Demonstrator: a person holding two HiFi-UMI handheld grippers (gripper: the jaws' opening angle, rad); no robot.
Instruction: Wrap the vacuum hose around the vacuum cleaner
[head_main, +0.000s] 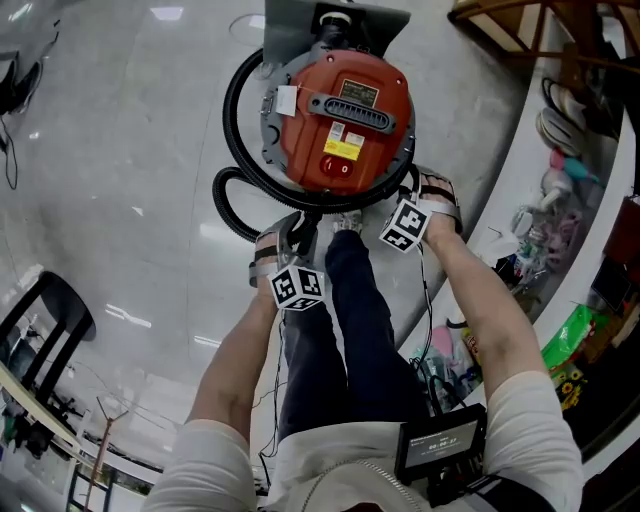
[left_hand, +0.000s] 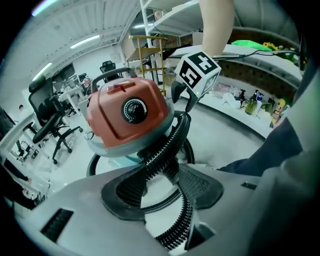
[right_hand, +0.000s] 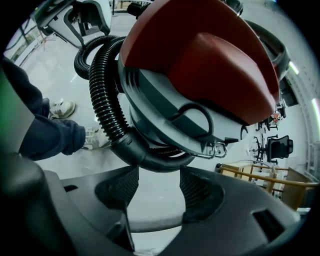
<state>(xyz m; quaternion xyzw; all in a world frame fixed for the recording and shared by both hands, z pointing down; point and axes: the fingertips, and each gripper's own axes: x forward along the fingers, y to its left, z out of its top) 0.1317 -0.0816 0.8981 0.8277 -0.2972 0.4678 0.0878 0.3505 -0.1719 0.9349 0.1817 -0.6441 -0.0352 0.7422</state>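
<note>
- My left hand-held gripper (left_hand: 159, 189) stands wide, with the hose (left_hand: 167, 145) loose between its jaws, at the vacuum cleaner's (head_main: 340, 115) 7 o'clock.
- My right hand-held gripper (right_hand: 152, 187) gapes empty at 5 o'clock.
- I should clamp firmly, then draw the slack snug.

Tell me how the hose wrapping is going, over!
Left gripper jaws open, hose between them. Right gripper jaws open, empty, at base of vacuum. Hose partway round vacuum, one loop loose. Nothing seen blocking.
</note>
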